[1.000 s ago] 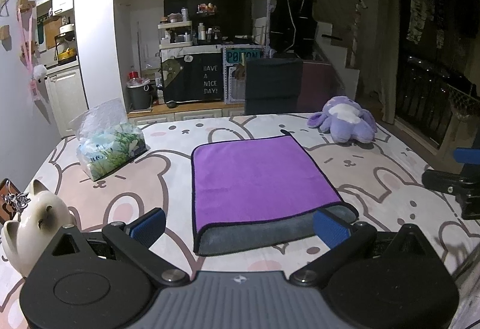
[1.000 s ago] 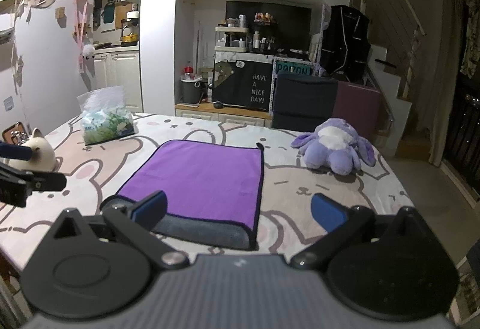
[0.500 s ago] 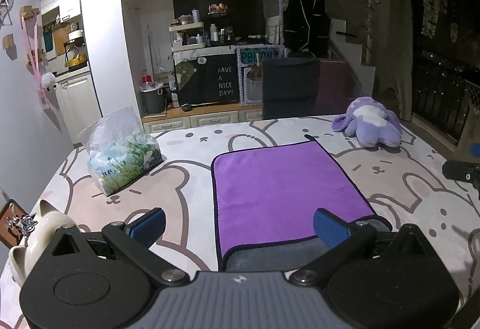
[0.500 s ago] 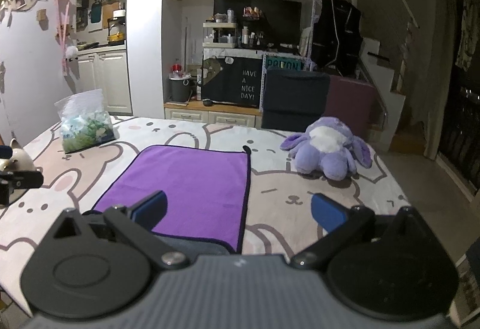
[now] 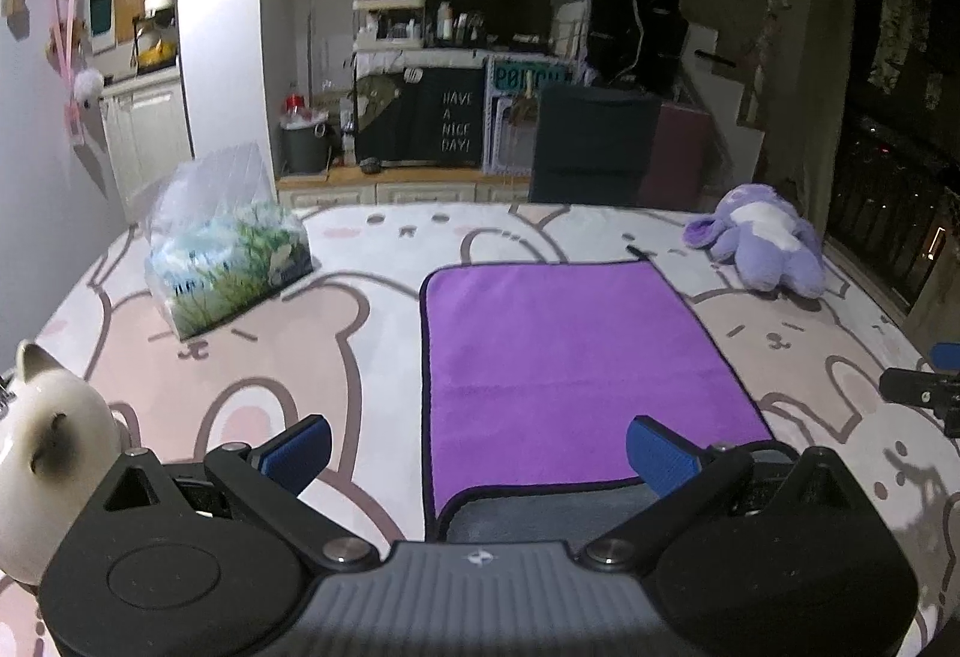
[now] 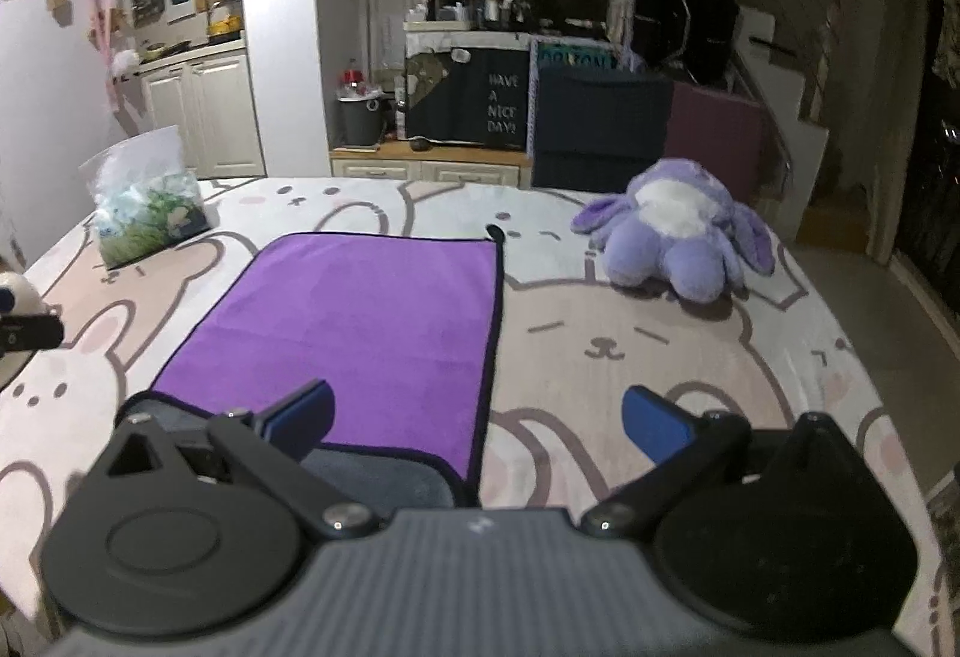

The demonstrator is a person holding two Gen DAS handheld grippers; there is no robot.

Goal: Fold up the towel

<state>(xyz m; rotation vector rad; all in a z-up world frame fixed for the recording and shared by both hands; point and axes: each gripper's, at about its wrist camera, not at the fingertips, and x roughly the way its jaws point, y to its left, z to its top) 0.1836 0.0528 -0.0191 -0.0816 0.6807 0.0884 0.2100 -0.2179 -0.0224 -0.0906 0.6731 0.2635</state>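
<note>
A purple towel (image 5: pixel 570 363) lies flat in the middle of the bench (image 5: pixel 252 357), which has a pink and white bunny cloth on it. The towel is folded over, and its gray underside (image 5: pixel 540 513) peeks out along the near edge. The left tool (image 5: pixel 480 447) hangs just above that near edge with its blue fingers (image 5: pixel 660 453) spread wide, holding nothing. The right tool (image 6: pixel 477 417) hangs over the near right corner of the towel, also spread wide and holding nothing. A purple stuffed toy (image 6: pixel 678 231) sits on the far right of the bench, apart from the towel. A clear bag (image 5: pixel 222 249) with green and blue things inside stands at the far left. A white cat-shaped pot (image 5: pixel 48 453) sits at the near left edge.
</note>
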